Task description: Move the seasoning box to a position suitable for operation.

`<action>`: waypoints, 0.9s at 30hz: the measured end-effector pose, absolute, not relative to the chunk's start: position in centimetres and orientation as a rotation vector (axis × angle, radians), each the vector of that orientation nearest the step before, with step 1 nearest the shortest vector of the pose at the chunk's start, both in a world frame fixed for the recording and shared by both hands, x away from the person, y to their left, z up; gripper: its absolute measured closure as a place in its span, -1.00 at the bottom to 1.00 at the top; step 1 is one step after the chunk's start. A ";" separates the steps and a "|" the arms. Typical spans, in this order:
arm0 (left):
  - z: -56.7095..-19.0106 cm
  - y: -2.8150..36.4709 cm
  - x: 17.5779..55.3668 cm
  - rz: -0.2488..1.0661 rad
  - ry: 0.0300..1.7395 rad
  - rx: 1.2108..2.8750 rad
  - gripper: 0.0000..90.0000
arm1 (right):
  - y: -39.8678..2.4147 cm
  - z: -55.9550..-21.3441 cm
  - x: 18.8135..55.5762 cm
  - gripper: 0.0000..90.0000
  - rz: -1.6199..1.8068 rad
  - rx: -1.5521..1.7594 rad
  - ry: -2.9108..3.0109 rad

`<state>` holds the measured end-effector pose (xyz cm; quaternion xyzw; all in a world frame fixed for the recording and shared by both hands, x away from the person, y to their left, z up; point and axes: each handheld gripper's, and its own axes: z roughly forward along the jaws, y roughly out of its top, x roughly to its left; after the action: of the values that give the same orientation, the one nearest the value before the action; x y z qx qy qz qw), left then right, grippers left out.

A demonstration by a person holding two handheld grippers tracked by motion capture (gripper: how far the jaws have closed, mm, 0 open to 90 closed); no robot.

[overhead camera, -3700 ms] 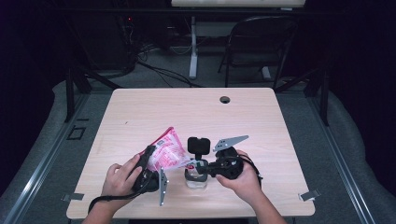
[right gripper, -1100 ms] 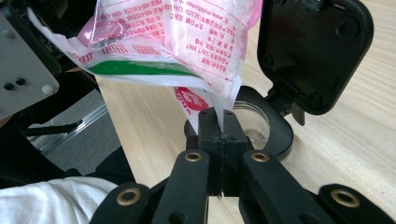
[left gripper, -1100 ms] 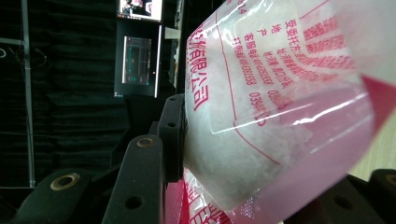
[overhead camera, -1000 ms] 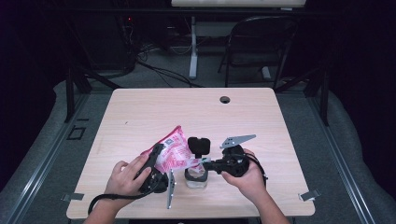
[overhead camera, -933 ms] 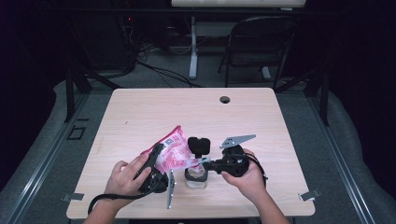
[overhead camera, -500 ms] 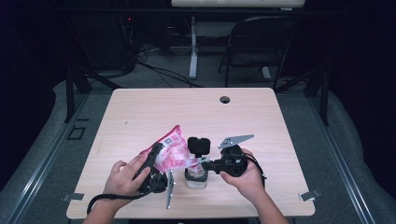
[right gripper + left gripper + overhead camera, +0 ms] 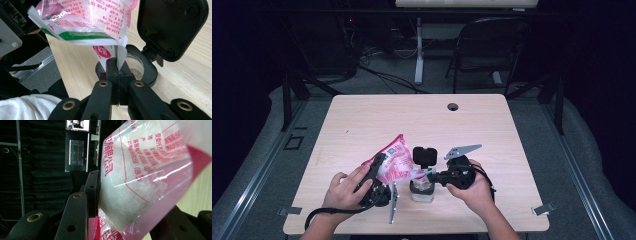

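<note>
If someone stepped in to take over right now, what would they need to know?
Left claw: clamped on the body of the pink bag of white crystals, holding it tilted.
Right claw: shut on the bag's lower corner flap, just above the open jar.
Jar's black lid is flipped up; jar stands on the table.
Done: bag lifted and positioned.
Left: open the corner and pour, probably.

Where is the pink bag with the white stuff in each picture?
High view: the pink bag sits low in the middle, left of the jar.
Left gripper view: it takes up the right side, against the jaw.
Right gripper view: it hangs at the top, its corner pinched.
Shared landmark: the wooden table.
</note>
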<state>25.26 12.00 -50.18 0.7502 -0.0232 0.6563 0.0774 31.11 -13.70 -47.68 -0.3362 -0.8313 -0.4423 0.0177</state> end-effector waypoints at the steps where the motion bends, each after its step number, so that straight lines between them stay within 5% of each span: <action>1: -50.2 12.0 25.3 1.967 -0.071 2.249 0.43 | -13.7 -47.7 31.1 1.00 -1.372 -1.047 -2.582; 27: -49.8 11.8 24.7 1.997 -0.077 2.220 0.44 | -13.6 -47.8 31.2 1.00 -1.374 -1.043 -2.579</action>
<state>24.74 11.81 -49.75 0.7411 -0.0256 0.6665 0.0772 31.22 -13.57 -47.82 -0.3361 -0.8311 -0.4426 0.0194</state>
